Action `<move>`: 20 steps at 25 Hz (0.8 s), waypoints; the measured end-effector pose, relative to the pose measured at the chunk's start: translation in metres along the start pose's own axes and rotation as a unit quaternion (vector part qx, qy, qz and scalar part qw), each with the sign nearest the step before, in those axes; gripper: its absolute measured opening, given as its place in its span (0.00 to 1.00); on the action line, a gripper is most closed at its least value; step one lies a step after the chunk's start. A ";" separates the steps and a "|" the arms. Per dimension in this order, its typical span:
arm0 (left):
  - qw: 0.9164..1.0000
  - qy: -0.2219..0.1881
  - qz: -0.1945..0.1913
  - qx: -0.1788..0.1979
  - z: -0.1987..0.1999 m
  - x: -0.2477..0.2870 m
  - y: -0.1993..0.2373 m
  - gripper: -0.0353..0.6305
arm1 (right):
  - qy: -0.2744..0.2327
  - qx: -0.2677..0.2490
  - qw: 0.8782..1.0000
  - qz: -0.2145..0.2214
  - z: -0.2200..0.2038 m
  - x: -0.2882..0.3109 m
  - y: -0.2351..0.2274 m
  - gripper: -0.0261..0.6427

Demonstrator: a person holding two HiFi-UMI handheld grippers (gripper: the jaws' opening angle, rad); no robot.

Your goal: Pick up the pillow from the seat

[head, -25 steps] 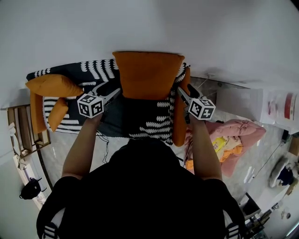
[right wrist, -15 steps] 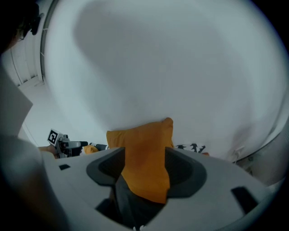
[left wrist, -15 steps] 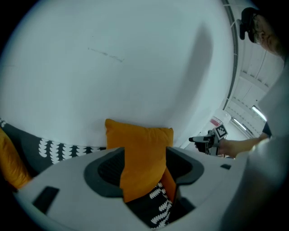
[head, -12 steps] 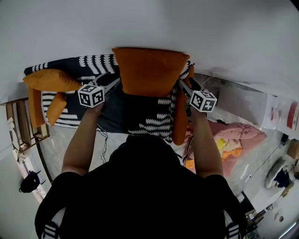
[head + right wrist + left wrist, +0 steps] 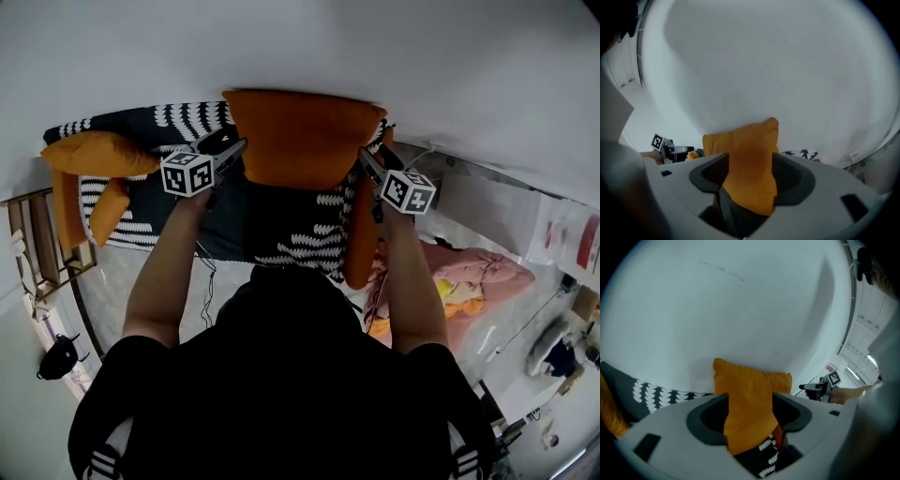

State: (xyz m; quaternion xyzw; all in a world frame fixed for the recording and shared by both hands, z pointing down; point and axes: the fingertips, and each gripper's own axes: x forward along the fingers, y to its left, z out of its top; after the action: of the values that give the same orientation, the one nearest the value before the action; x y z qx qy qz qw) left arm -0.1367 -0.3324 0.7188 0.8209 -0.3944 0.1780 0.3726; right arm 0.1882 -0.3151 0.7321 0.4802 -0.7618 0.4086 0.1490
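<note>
The orange pillow (image 5: 300,136) hangs in the air in front of the white wall, above the black-and-white patterned seat (image 5: 281,220). My left gripper (image 5: 234,150) is shut on its left edge, and the cloth fills the gap between the jaws in the left gripper view (image 5: 750,399). My right gripper (image 5: 364,161) holds the right edge; its jaws are opening, with the pillow (image 5: 750,159) still pinched between them. Each gripper shows in the other's view, the right gripper (image 5: 820,385) and the left gripper (image 5: 670,150).
Two more orange cushions (image 5: 98,155) lie at the seat's left end. An orange armrest cushion (image 5: 361,234) stands at its right end. A pile of pink clothes (image 5: 478,267) lies on the floor to the right, a wooden shelf (image 5: 37,244) to the left.
Both grippers and the pillow have moved a little up and toward the wall. The pillow stays held at both edges.
</note>
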 end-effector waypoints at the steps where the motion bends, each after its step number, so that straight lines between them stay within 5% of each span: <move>1: 1.000 0.001 -0.002 -0.001 0.001 0.004 0.000 0.50 | -0.001 0.001 1.000 0.000 0.001 0.002 -0.002 0.47; 20: 0.999 -0.010 0.008 -0.039 0.004 0.056 0.040 0.64 | -0.013 0.052 0.998 0.029 0.012 0.055 -0.031 0.56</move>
State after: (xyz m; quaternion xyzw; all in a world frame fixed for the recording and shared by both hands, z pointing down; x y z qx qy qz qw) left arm -0.1326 -0.3805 0.7679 0.8041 -0.4113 0.1578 0.3991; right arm 0.1898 -0.3645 0.7736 0.4703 -0.7551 0.4452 0.1024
